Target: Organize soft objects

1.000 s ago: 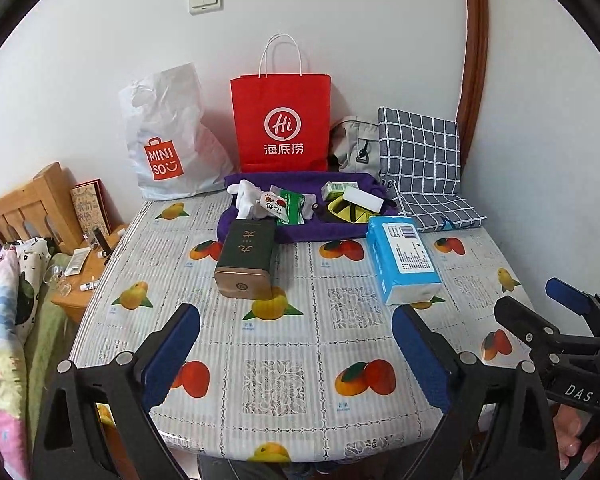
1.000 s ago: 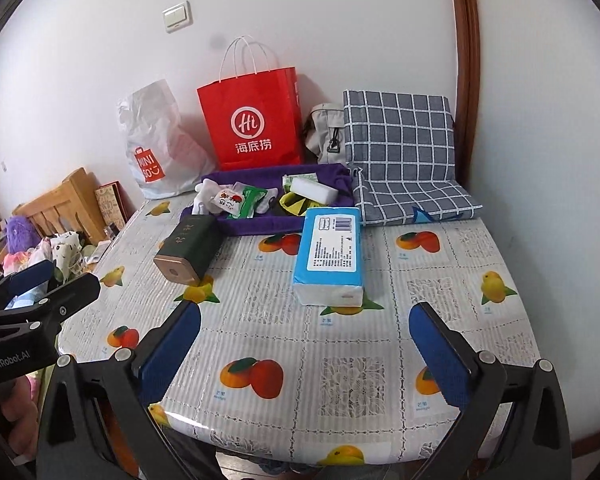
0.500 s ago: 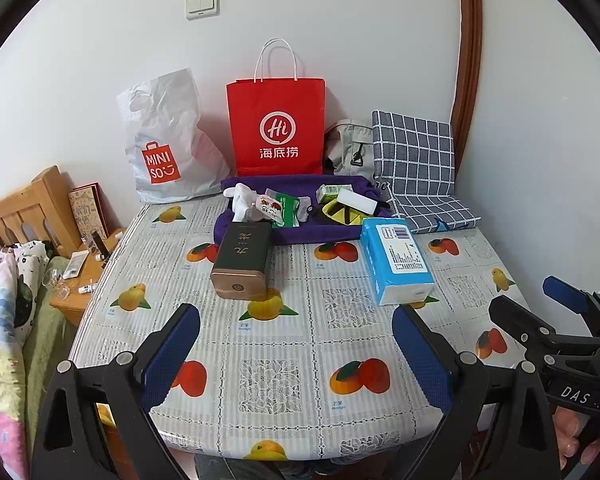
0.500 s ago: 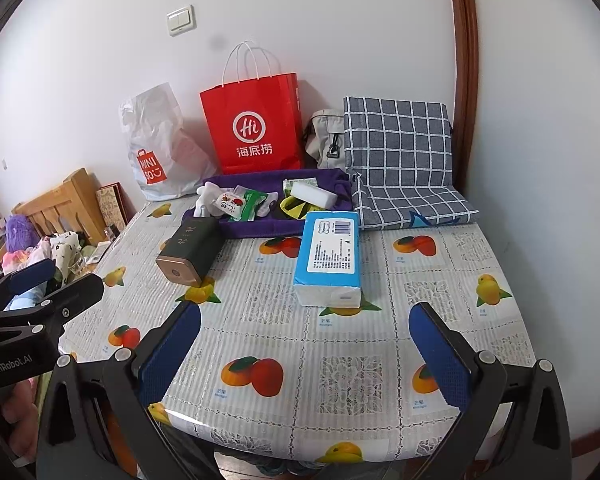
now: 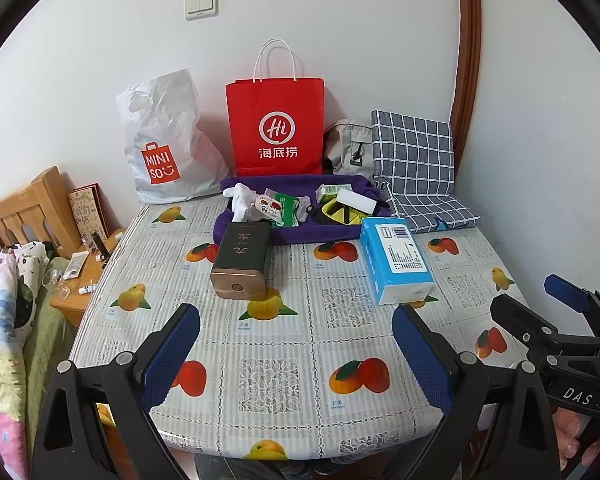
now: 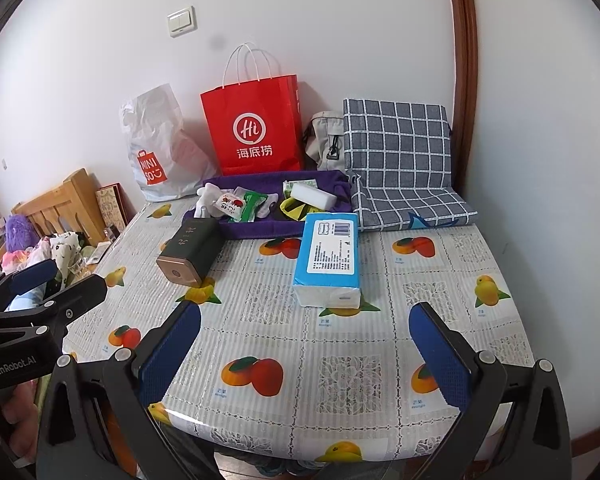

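Note:
A purple fabric tray [image 5: 320,234] [image 6: 260,230] at the table's back holds white socks [image 5: 240,200] [image 6: 206,198], snack packets [image 5: 278,208], a white sponge block [image 5: 358,202] [image 6: 314,196] and a yellow item. A blue tissue pack [image 5: 396,260] [image 6: 330,256] lies in front of it on the right, a dark tin box [image 5: 242,258] [image 6: 188,250] on the left. My left gripper [image 5: 296,360] hovers open over the table's near edge. My right gripper [image 6: 304,356] is also open there, holding nothing.
Against the wall stand a white plastic bag [image 5: 164,140], a red paper bag [image 5: 276,128], a grey bag [image 5: 350,148] and checked cushions [image 5: 414,160]. A wooden bed frame and nightstand [image 5: 76,276] lie left of the table. The fruit-print tablecloth [image 5: 268,376] covers the table.
Both grippers have drawn back a little from the table, so the objects look slightly farther and lower. Nothing on the table moved, and both stay open.

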Motion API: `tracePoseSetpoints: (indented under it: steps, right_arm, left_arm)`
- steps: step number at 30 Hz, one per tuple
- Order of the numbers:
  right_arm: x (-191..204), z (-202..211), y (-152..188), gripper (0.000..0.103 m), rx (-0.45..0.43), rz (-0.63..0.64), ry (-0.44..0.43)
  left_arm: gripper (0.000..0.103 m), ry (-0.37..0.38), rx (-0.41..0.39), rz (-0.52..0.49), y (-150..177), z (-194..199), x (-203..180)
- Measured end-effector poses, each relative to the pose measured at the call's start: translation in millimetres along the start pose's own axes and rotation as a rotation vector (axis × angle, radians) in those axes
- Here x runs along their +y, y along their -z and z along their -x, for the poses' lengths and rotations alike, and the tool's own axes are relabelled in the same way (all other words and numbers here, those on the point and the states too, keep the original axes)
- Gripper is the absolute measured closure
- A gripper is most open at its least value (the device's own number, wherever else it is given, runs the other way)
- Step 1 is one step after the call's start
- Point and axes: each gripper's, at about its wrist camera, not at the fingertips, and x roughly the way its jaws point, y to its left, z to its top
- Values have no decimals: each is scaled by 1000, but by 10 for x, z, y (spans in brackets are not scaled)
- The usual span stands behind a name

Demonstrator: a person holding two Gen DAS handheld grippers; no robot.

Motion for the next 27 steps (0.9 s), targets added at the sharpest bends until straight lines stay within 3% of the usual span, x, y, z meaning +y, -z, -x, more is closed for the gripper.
tracePoseSetpoints:
  steps: [27]
  right_arm:
    - [12,22,2,0,-3,0,-1]
  left_arm:
    - [5,4,-1,-3,2,7,30]
